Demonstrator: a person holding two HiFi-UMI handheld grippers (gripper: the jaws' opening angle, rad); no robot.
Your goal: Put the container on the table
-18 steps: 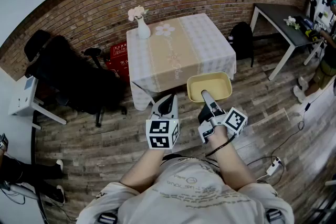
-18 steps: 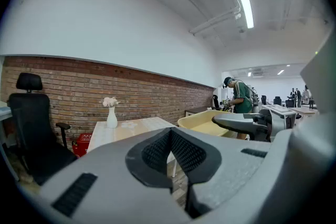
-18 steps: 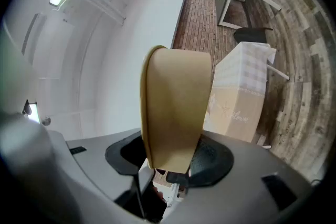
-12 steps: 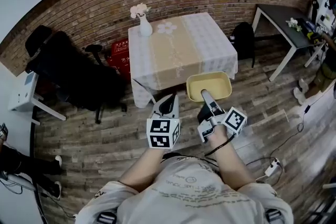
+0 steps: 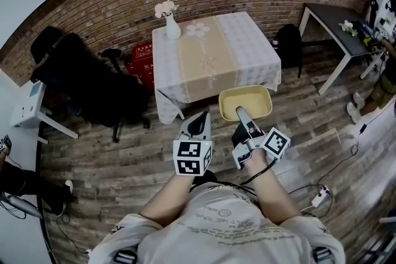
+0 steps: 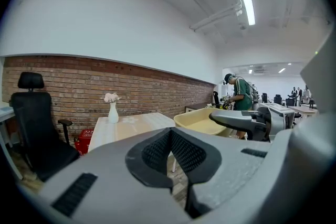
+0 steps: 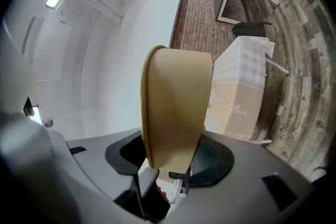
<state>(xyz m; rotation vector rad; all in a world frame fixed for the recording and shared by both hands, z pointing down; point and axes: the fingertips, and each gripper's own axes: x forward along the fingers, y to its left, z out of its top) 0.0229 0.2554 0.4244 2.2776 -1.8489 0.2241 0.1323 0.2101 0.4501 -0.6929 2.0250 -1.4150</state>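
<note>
A shallow yellow container hangs in the air just short of the table's near right corner, with my right gripper shut on its near rim. In the right gripper view the container fills the middle, its wall clamped between the pads. The square table has a beige and white checked cloth. My left gripper floats beside the right one, left of the container, jaws shut on nothing; the left gripper view shows the container and table ahead.
A white vase with flowers stands at the table's far left corner. A black office chair and a red crate sit left of the table. A dark desk and a standing person are on the right.
The table has drifted slightly closer and the view has shifted a little. Both grippers and the held container keep nearly the same place in the picture.
</note>
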